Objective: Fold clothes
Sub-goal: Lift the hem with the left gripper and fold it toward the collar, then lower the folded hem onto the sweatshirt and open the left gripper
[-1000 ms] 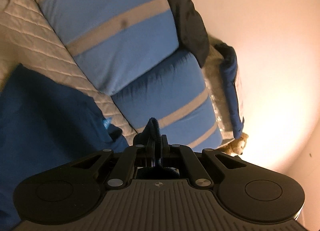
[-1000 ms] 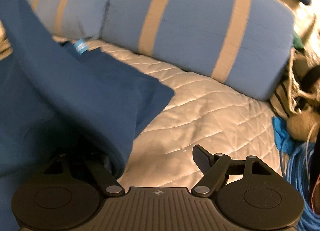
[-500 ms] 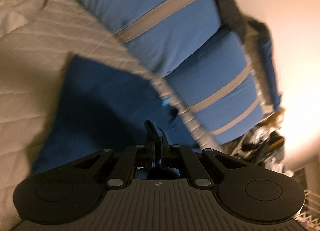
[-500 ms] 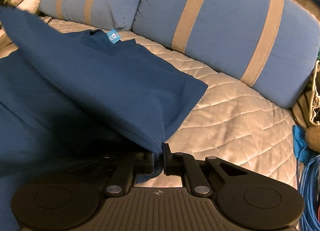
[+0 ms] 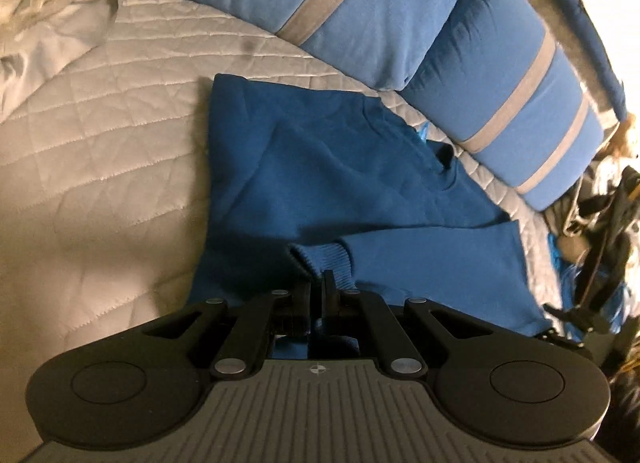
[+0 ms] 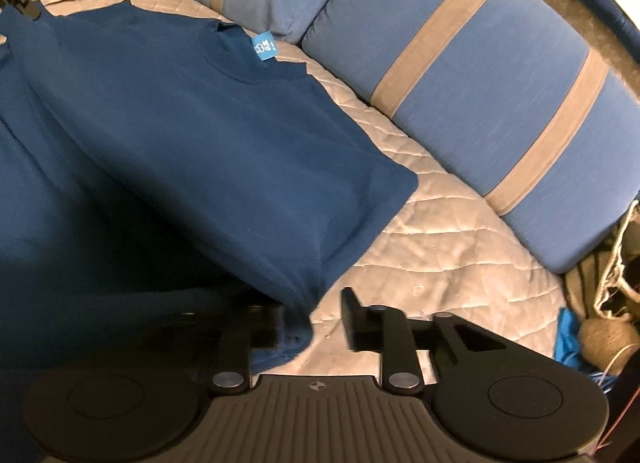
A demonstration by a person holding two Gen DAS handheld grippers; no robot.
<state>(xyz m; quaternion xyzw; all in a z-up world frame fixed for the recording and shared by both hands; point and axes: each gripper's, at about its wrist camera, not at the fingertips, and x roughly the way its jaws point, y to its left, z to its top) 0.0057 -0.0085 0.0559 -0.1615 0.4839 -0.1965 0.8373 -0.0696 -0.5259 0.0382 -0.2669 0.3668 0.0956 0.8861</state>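
Dim warm light, deep foreground shadows, fisheye-bent edges, slight blur.

A light-blue neck tag on the dark blue sweatshirt, upper left of the right wrist view, carries white characters too blurred to read.

Two wrist views, close, angled down over one blue sweatshirt and striped pillows.

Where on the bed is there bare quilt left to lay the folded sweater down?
Left wrist view: the widest bare quilt lies left of the sweater, bordered by crumpled bedding above. Right wrist view: a narrower bare strip runs between sweater and striped pillows. The bed's right edge is crowded with cords and clutter.
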